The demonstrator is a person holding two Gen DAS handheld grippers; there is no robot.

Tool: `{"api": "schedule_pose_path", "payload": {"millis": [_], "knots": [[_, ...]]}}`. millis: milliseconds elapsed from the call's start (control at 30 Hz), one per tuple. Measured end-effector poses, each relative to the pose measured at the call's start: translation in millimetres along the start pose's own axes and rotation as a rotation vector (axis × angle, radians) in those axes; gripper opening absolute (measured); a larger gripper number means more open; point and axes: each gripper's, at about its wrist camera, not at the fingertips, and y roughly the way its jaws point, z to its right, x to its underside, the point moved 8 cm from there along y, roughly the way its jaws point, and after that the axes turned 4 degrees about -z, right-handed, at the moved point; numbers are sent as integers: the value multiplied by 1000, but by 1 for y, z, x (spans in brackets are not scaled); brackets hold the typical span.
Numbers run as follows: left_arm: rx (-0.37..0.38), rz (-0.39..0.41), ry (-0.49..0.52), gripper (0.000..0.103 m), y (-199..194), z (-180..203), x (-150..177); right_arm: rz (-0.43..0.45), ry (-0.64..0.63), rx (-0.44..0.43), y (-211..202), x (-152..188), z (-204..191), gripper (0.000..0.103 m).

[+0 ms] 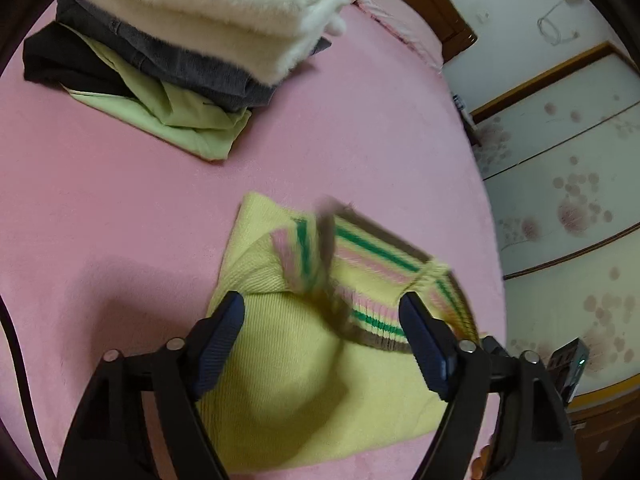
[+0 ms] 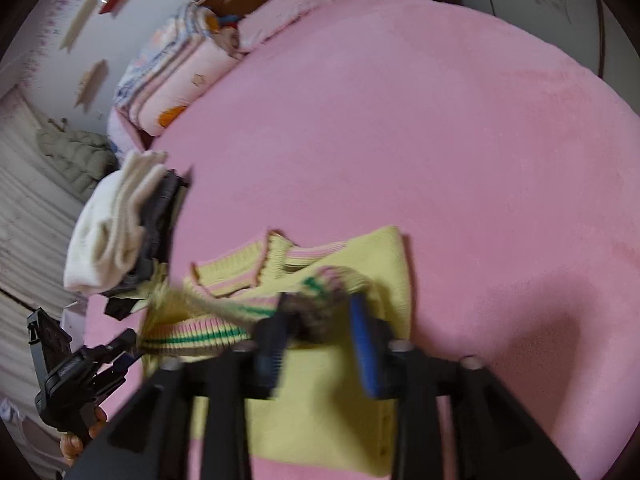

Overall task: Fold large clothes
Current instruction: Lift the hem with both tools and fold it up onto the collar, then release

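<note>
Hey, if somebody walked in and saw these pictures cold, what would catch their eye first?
Probably the yellow sweater with pink and green striped cuffs, lying half folded on the pink bed right under both tools. The left tool hangs open over it. Next, the stack of folded clothes at the bed's far edge, topped by a fluffy white one.

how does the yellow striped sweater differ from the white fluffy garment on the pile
The yellow striped sweater is a ribbed knit with pink and green bands; the white fluffy garment is plain and fuzzy. The sweater lies alone on the pink bed, loosely folded and rumpled; the white one sits neatly folded atop a stack of clothes. Both rest on the same bed.
</note>
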Motion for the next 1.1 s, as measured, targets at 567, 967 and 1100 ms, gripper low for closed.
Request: {"api": "schedule_pose_path", "payload": {"millis": [567, 967, 1100], "knots": [[-140, -16, 260, 72, 30, -16, -14, 32, -331, 143, 21, -8, -9, 48], [-259, 37, 374, 18, 37, -9, -20, 28, -373, 203, 43, -16, -3, 7], [-301, 85, 327, 15, 32, -15, -23, 151, -357, 213, 22, -28, -4, 6]]}}
